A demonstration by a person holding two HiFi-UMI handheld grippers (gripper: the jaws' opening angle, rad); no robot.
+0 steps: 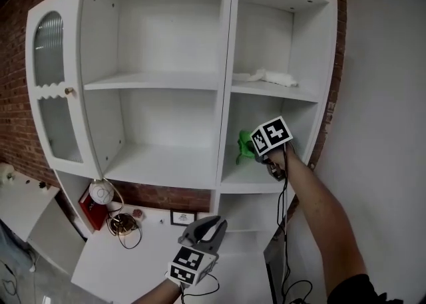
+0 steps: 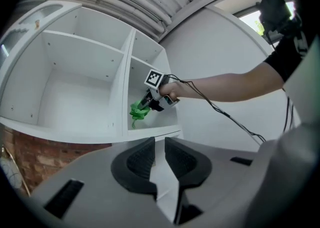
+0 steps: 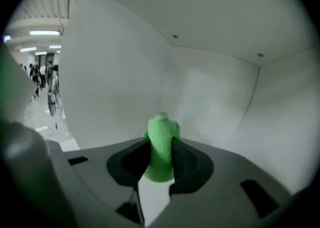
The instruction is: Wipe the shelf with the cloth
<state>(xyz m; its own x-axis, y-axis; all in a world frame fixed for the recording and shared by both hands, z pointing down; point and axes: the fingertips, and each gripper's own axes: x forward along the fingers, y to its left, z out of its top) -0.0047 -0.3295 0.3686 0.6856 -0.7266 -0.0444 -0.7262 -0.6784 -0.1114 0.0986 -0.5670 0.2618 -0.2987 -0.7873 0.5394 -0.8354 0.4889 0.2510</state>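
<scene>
the only print near you was the black-and-white square pattern on each marker cube [image 1: 271, 135], plus a small framed card [image 1: 183, 217] on the low surface under the shelf unit [image 1: 160, 166]; its writing was too small to read.

the cloth [image 1: 245, 147] was bright green, soft and fleecy, bunched into a thick fold. it sat inside the right-hand column of the shelf unit, in the compartment just below the board that carried a crumpled white rag [image 1: 269, 76]. from the left gripper view it hung down in a loose tail [image 2: 137, 113] toward the compartment's floor; whether it touched the board could not be told.

your right gripper [image 3: 161, 148] had its jaws pressed onto the cloth [image 3: 161, 134], the fold squeezed between the two dark pads and bulging out above them. your left gripper [image 2: 160, 148] was held low, well apart from the shelf, its jaws only narrowly parted with nothing between them.
</scene>
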